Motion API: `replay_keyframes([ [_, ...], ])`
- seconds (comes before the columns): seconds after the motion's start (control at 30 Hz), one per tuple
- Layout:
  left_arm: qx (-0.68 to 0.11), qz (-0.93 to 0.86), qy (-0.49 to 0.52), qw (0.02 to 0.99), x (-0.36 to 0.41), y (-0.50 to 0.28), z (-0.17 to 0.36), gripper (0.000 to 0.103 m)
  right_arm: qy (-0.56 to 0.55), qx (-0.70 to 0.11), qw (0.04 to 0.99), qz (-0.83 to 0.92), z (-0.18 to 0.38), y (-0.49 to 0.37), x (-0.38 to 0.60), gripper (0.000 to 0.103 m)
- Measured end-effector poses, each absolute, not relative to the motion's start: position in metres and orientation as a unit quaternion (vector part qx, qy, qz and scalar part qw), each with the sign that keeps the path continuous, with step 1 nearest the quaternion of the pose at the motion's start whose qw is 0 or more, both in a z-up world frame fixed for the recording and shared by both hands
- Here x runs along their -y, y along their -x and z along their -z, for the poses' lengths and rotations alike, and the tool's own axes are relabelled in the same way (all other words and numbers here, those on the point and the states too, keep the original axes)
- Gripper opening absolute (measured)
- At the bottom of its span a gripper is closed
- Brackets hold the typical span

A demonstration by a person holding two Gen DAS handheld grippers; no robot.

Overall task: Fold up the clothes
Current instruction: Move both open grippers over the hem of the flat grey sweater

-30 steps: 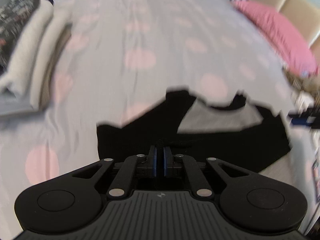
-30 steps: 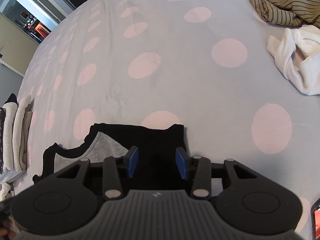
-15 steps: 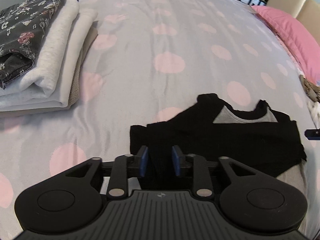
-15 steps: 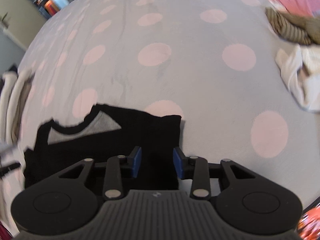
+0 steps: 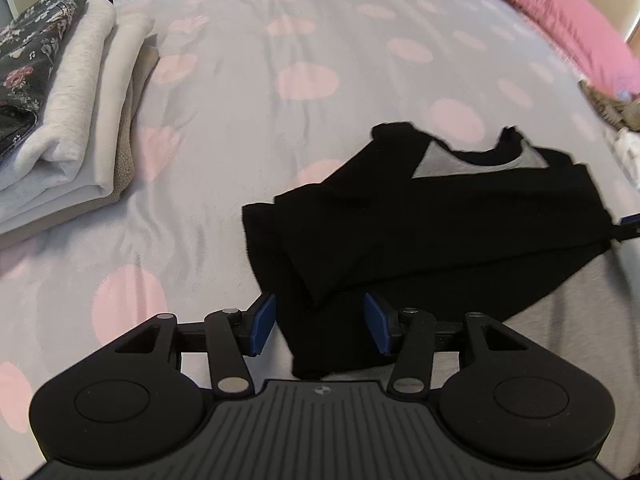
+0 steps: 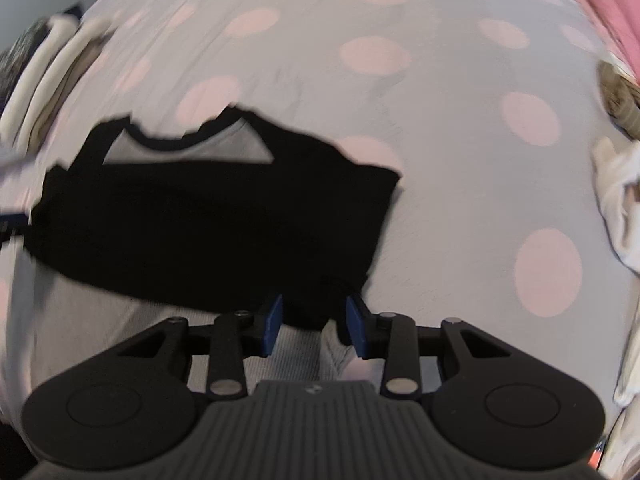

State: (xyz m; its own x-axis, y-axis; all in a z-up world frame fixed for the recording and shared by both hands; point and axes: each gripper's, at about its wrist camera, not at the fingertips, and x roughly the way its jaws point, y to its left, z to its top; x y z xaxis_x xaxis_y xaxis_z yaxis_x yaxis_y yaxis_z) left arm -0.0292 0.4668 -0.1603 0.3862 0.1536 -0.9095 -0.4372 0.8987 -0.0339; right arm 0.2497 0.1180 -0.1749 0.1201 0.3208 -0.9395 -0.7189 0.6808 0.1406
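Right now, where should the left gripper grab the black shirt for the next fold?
Judging by its pose, take the black shirt at its folded-in sleeve end lying between the opening left gripper, coming down from above; that near corner lies flat and free on the bedspread.

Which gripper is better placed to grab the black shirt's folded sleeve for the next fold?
Left. The left gripper straddles the folded sleeve, its jaws opening around it; the right gripper sits at the black shirt's opposite edge.
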Motion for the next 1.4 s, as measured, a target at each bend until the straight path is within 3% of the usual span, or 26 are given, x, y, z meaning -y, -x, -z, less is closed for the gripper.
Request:
replay_keyframes([
  [0.17, -0.523, -0.188, 0.165, 0.814, -0.475, 0.025, 0.164, 0.011, 0.249, -0.536, 0.720, -0.365, 0.184, -0.241, -0.126, 0.040],
  [0.23, -0.524, -0.187, 0.158, 0.815, -0.474, 0.025, 0.160, 0.004, 0.260, -0.533, 0.719, -0.363, 0.184, -0.242, -0.125, 0.034],
  [0.27, -0.523, -0.185, 0.162, 0.816, -0.475, 0.026, 0.157, 0.003, 0.266, -0.531, 0.718, -0.361, 0.184, -0.242, -0.124, 0.019],
  [0.37, -0.515, -0.173, 0.177, 0.821, -0.479, 0.031, 0.142, 0.003, 0.267, -0.533, 0.720, -0.355, 0.182, -0.245, -0.120, 0.006],
  [0.6, -0.524, -0.147, 0.195, 0.816, -0.487, 0.041, 0.123, 0.002, 0.252, -0.544, 0.725, -0.341, 0.169, -0.253, -0.109, 0.004],
  [0.77, -0.555, -0.150, 0.159, 0.802, -0.481, 0.042, 0.147, 0.003, 0.273, -0.555, 0.708, -0.340, 0.183, -0.252, -0.111, 0.001],
  [0.93, -0.566, -0.178, 0.146, 0.792, -0.486, 0.047, 0.152, 0.004, 0.276, -0.561, 0.708, -0.330, 0.186, -0.254, -0.105, 0.006],
  [1.03, -0.561, -0.180, 0.156, 0.793, -0.488, 0.053, 0.146, 0.012, 0.264, -0.559, 0.713, -0.330, 0.182, -0.253, -0.099, 0.008],
  [1.07, -0.561, -0.177, 0.155, 0.794, -0.487, 0.055, 0.144, 0.016, 0.260, -0.559, 0.715, -0.330, 0.180, -0.253, -0.097, 0.015],
  [1.1, -0.562, -0.172, 0.152, 0.795, -0.483, 0.057, 0.142, 0.018, 0.255, -0.558, 0.717, -0.330, 0.179, -0.252, -0.095, 0.030],
  [1.17, -0.565, -0.158, 0.146, 0.797, -0.475, 0.061, 0.137, 0.021, 0.244, -0.553, 0.722, -0.338, 0.175, -0.247, -0.091, 0.043],
  [1.3, -0.573, -0.124, 0.122, 0.801, -0.449, 0.070, 0.129, 0.023, 0.240, -0.542, 0.718, -0.366, 0.167, -0.225, -0.088, 0.047],
  [1.4, -0.583, -0.111, 0.113, 0.797, -0.430, 0.080, 0.128, 0.030, 0.247, -0.540, 0.707, -0.385, 0.166, -0.204, -0.085, 0.047],
])
